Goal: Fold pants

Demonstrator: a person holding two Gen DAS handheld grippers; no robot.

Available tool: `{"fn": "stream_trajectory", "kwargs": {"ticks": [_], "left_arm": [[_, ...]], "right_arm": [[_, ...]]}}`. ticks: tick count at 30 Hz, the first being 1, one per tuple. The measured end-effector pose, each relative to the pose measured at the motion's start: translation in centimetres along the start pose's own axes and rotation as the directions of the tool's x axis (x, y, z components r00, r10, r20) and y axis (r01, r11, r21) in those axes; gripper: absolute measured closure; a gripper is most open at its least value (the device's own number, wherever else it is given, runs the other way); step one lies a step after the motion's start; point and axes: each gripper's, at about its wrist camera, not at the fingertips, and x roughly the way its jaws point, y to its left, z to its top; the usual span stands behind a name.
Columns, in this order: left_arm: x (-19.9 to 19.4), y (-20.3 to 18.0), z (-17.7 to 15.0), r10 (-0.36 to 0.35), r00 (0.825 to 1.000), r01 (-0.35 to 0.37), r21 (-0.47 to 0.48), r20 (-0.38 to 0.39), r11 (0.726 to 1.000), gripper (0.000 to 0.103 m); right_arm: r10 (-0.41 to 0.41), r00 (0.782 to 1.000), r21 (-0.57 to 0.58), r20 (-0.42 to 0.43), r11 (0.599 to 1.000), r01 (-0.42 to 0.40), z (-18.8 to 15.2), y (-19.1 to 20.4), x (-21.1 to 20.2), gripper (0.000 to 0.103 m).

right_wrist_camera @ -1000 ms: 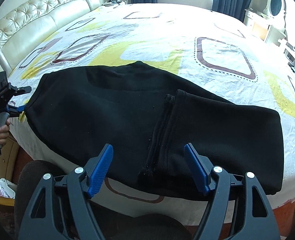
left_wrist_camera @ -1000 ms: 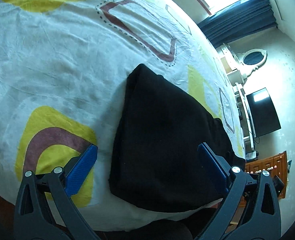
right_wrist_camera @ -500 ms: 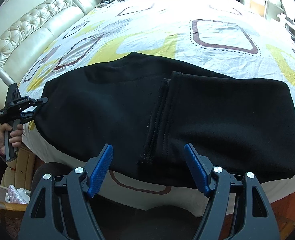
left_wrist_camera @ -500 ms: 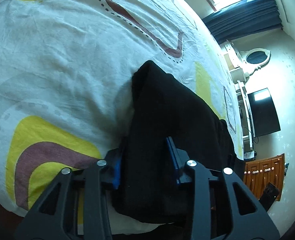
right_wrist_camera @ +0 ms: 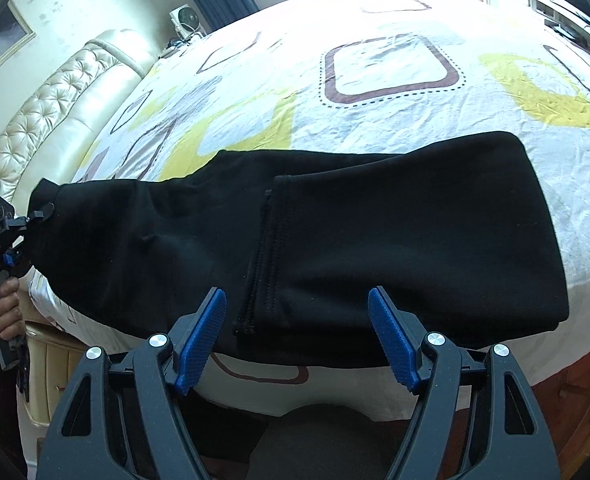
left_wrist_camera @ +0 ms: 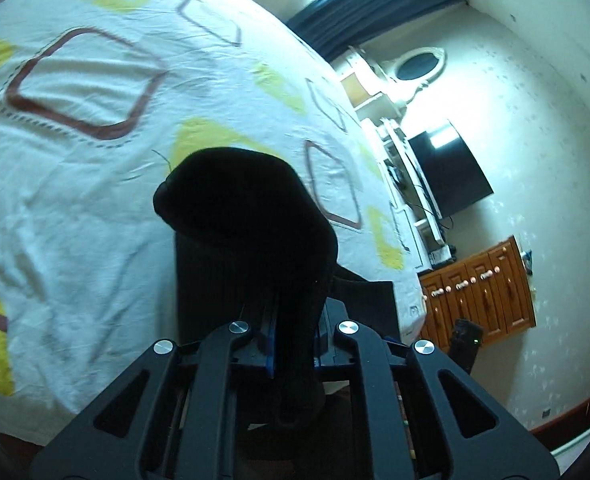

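Black pants (right_wrist_camera: 375, 240) lie partly folded across the near edge of the bed, with a stitched hem edge (right_wrist_camera: 263, 256) running down the middle. My left gripper (left_wrist_camera: 293, 344) is shut on the pants' left end (left_wrist_camera: 247, 232) and holds it lifted off the sheet. It also shows at the far left of the right wrist view (right_wrist_camera: 35, 216), pinching that end. My right gripper (right_wrist_camera: 297, 336) is open and empty, its blue pads (right_wrist_camera: 201, 334) either side of the hem edge, just in front of the pants' near border.
The bed has a white sheet (right_wrist_camera: 391, 68) with yellow and brown shapes. A padded cream headboard (right_wrist_camera: 51, 116) stands at the left. A TV (left_wrist_camera: 447, 172) and a wooden cabinet (left_wrist_camera: 479, 296) stand beyond the bed's far side. The bed's near edge (right_wrist_camera: 335, 388) drops off below the pants.
My left gripper closed on the pants' left end and lifted it off the sheet. My right gripper stayed open and moved slightly nearer the pants.
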Motion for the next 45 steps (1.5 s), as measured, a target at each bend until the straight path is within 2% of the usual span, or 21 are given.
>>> {"fn": "stream_trajectory", "kwargs": {"ticks": [2, 6, 10, 15, 20, 23, 25, 27, 28, 30, 31, 35, 38, 41, 43, 45], "left_arm": [[1.9, -4.2, 0.3, -0.043, 0.999, 0.044, 0.045, -0.025, 0.998, 0.092], [7.9, -12.1, -0.2, -0.075, 0.991, 0.092, 0.166, -0.107, 0.982, 0.092], [16.1, -17.0, -1.6, -0.093, 0.973, 0.134, 0.187, -0.21, 0.973, 0.092], [25.7, -19.2, -4.8, -0.064, 0.946, 0.124, 0.172, -0.319, 0.977, 0.092], [32.9, -20.5, -8.1, -0.033, 0.92, 0.106, 0.167, -0.39, 0.98, 0.092], [35.7, -21.0, -9.4, 0.056, 0.923, 0.032, 0.22, -0.381, 0.975, 0.091], [37.1, -21.2, -10.0, 0.094, 0.918, 0.002, 0.243, -0.384, 0.97, 0.089], [37.6, -21.8, -10.1, 0.104, 0.922, -0.004, 0.26, -0.374, 0.966, 0.078], [37.6, -22.2, -10.0, 0.087, 0.926, 0.01, 0.255, -0.367, 0.967, 0.073], [37.1, -23.2, -9.9, 0.044, 0.931, 0.049, 0.241, -0.364, 0.969, 0.049], [36.5, -23.6, -9.8, 0.026, 0.936, 0.064, 0.242, -0.352, 0.968, 0.045], [33.0, -23.7, -8.7, -0.032, 0.953, 0.116, 0.265, -0.302, 0.957, 0.036], [29.5, -20.7, -6.9, -0.047, 0.965, 0.104, 0.211, -0.257, 0.972, 0.033], [25.7, -15.7, -4.7, -0.026, 0.981, 0.053, 0.139, -0.192, 0.989, 0.031], [23.6, -12.1, -3.7, 0.025, 0.989, -0.009, 0.106, -0.149, 0.994, 0.03], [22.5, -8.8, -2.9, 0.077, 0.989, -0.07, 0.06, -0.128, 0.996, 0.03]], "right_arm": [[-0.002, 1.0, 0.004, 0.02, 1.0, 0.002, 0.1, -0.9, -1.1, 0.03], [0.002, 0.998, 0.046, 0.063, 0.999, -0.005, 0.0, -3.4, -3.1, 0.03], [-0.001, 0.995, 0.11, 0.1, 0.994, -0.01, 0.0, -6.6, -4.8, 0.03], [-0.009, 0.99, 0.197, 0.141, 0.98, -0.019, -0.4, -10.9, -6.4, 0.03], [-0.009, 0.987, 0.286, 0.161, 0.958, -0.038, -0.8, -15.1, -7.1, 0.03], [-0.009, 0.987, 0.315, 0.161, 0.948, -0.043, -1.0, -16.9, -7.2, 0.03], [-0.008, 0.988, 0.331, 0.157, 0.943, -0.045, -1.1, -17.9, -7.0, 0.03], [-0.006, 0.989, 0.344, 0.149, 0.938, -0.046, -1.2, -18.8, -6.6, 0.03], [-0.008, 0.989, 0.353, 0.146, 0.935, -0.044, -1.2, -19.2, -6.4, 0.03], [-0.003, 0.99, 0.37, 0.138, 0.928, -0.049, -1.3, -20.0, -6.1, 0.03], [0.004, 0.991, 0.378, 0.135, 0.924, -0.055, -1.3, -20.3, -6.0, 0.03], [0.081, 0.988, 0.412, 0.133, 0.902, -0.129, -1.0, -21.7, -5.6, 0.03], [0.138, 0.981, 0.438, 0.136, 0.88, -0.184, 0.0, -22.9, -5.0, 0.029], [0.201, 0.971, 0.449, 0.128, 0.862, -0.237, 1.5, -23.7, -3.7, 0.028], [0.235, 0.964, 0.445, 0.125, 0.855, -0.266, 2.7, -24.0, -2.5, 0.028], [0.284, 0.951, 0.45, 0.119, 0.839, -0.307, 3.9, -24.2, -1.2, 0.028]]}}
